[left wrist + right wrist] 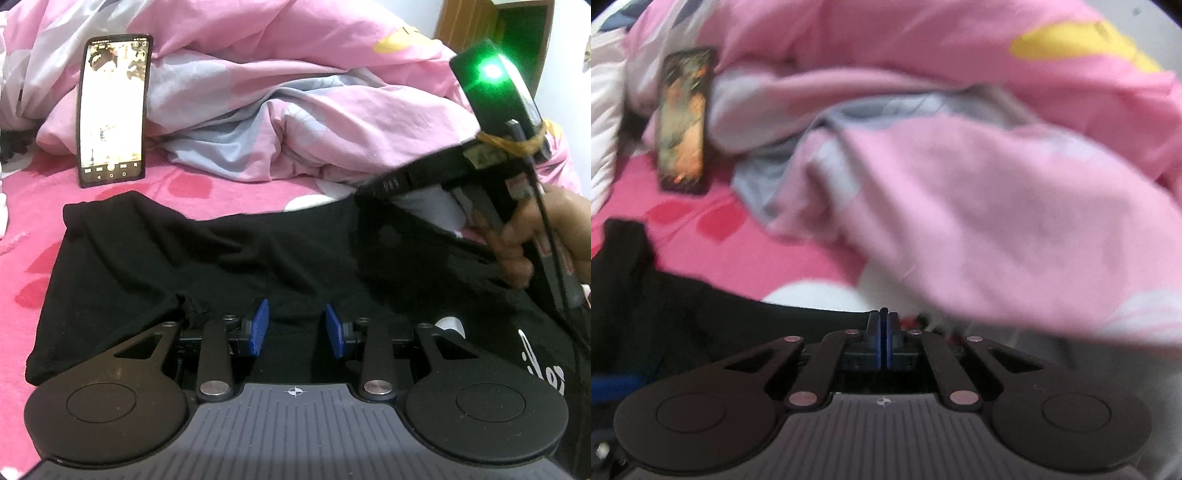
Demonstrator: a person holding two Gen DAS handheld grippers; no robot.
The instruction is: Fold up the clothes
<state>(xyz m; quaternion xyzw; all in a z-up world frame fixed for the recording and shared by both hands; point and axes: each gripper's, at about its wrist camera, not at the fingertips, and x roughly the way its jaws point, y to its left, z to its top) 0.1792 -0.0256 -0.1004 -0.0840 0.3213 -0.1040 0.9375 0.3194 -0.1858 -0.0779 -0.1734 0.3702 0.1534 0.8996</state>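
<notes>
Left wrist view: my left gripper [296,328] sits low over the black garment [207,254], its blue pads [259,326] spread apart with nothing between them; the garment lies spread across the pink bedsheet [26,236], wrinkled, its far left corner rumpled up; white lettering [543,365] shows on the cloth at the right edge; a phone [112,109] stands upright with its screen lit, leaning against the heaped pink and grey duvet [295,103]; my right gripper [373,190] reaches in from the right over the garment's far edge, a green light [491,72] glowing on its body, my right hand [535,240] around the handle.

Right wrist view, blurred: my right gripper [883,332] has its blue pads pressed flat together; whether cloth is pinched between them I cannot tell; the black garment [665,306] lies left of the fingers; duvet [960,184] fills the frame ahead; phone [685,122] at far left.
</notes>
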